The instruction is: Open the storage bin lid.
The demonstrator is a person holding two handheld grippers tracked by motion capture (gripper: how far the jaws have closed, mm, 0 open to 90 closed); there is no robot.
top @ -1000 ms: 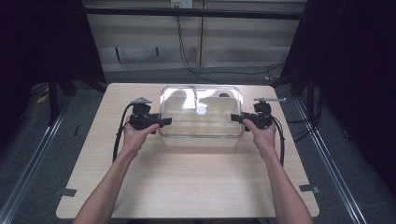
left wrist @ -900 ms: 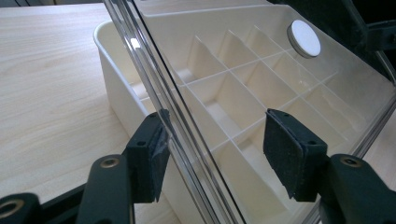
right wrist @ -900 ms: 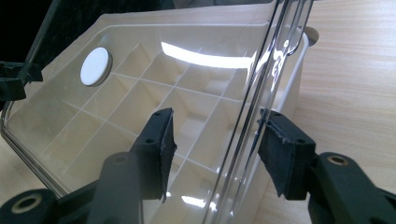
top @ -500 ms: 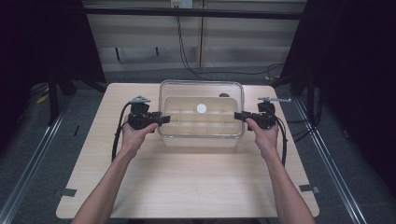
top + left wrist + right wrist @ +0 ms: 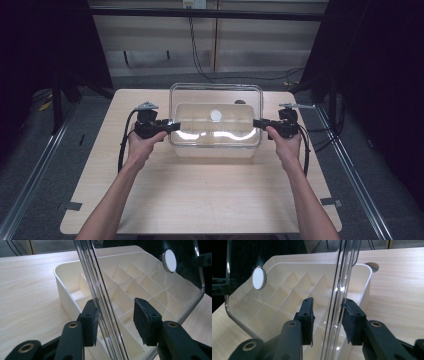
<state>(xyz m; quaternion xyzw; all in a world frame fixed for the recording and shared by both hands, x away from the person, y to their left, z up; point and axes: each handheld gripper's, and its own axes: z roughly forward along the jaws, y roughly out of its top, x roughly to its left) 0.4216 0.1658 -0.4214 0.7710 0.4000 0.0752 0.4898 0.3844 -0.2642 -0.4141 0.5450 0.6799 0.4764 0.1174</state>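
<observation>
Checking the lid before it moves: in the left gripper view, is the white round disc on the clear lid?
Yes, the white round disc sits on the clear lid, near its far upper corner above the cream divided tray.

Left gripper [image 5: 171, 125] and right gripper [image 5: 257, 123]: black bodies, black rough-faced pads on the jaws, brass-coloured pivot rivets, small screws, grey three-cornered top plates, looping black cables. Forearms bare, no sleeves.
</observation>
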